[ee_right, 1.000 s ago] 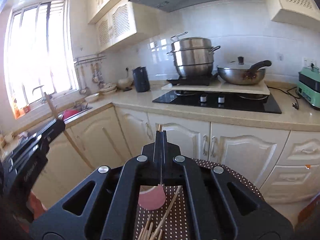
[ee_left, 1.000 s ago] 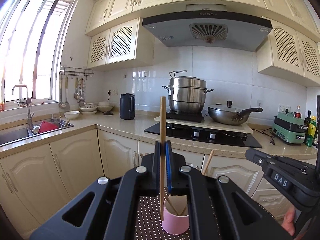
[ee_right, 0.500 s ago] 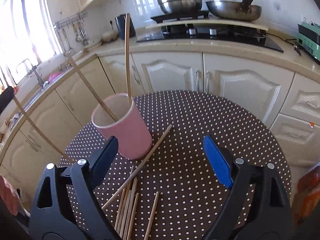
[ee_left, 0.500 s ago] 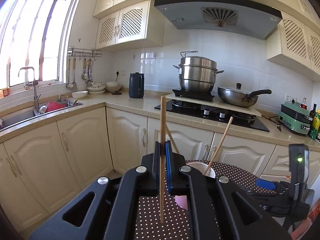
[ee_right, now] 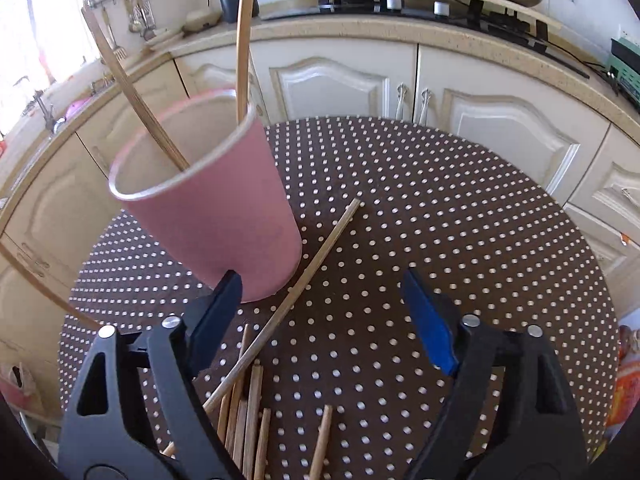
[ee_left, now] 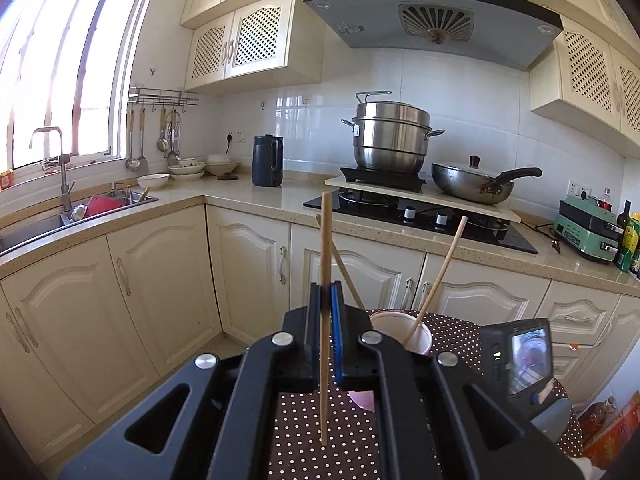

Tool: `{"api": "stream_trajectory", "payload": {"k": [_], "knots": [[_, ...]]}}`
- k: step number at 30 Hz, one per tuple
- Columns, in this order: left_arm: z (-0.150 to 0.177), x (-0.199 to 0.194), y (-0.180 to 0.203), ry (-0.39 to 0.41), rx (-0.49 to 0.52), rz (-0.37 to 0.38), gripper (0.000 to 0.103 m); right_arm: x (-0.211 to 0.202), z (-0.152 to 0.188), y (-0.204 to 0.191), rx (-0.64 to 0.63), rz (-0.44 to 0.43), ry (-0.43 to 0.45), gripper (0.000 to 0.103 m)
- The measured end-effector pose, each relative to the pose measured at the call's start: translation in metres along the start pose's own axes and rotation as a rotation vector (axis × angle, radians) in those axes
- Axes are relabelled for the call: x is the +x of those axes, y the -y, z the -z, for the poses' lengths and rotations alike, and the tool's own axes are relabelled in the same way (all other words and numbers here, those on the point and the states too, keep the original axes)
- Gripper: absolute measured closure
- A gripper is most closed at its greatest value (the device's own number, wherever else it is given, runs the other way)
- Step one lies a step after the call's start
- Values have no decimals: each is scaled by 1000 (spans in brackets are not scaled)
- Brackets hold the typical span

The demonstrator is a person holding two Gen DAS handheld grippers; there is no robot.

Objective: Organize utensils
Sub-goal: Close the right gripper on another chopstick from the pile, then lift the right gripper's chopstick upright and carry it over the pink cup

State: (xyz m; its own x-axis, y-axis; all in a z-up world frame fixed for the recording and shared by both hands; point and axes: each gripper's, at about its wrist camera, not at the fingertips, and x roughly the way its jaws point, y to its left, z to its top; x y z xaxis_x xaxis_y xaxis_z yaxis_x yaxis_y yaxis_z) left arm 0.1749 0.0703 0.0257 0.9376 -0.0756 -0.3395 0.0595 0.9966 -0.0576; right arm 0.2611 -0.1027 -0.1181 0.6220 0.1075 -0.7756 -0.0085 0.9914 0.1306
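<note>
A thin wooden chopstick (ee_left: 325,280) is clamped upright between the closed jaws of the left gripper (ee_left: 329,312), above a round table covered in brown white-dotted cloth (ee_right: 440,208). Just beyond it stands a pink cylindrical cup (ee_right: 216,208), in which two more wooden chopsticks (ee_right: 244,40) are leaned. The right gripper (ee_right: 320,312) is held over the table with its jaws wide apart, having just been closing slightly; nothing is pressed by them. A loose chopstick (ee_right: 304,280) is laid diagonally beside the cup's base and runs between the jaws, across a bundle of chopsticks (ee_right: 248,420) lying near the left finger. Cream cabinets (ee_left: 248,264) are seen behind.
</note>
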Motion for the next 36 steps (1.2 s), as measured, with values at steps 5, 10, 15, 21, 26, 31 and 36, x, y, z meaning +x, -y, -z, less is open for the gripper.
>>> {"api": "stream_trajectory", "payload": {"k": [5,10,15,21,26,31,36], "knots": [[0,12,0,-13,1,10,97,17,4,-10,-11,53,-20,29],[2,18,-3,-21,-3,14,97,28,10,-15,-49,85,-9,85],[2,22,-4,-26,-10,13,97,27,10,5,26,8,-25,95],[2,24,-3,-30,-18,19,97,15,7,29,110,-39,7,96],[2,23,1,-25,-17,22,97,-13,1,34,139,-89,85,96],[-2,18,3,-7,-20,26,97,-48,-10,47,166,-134,189,97],[-10,12,7,19,-27,33,97,-84,-22,49,193,-141,297,97]]}}
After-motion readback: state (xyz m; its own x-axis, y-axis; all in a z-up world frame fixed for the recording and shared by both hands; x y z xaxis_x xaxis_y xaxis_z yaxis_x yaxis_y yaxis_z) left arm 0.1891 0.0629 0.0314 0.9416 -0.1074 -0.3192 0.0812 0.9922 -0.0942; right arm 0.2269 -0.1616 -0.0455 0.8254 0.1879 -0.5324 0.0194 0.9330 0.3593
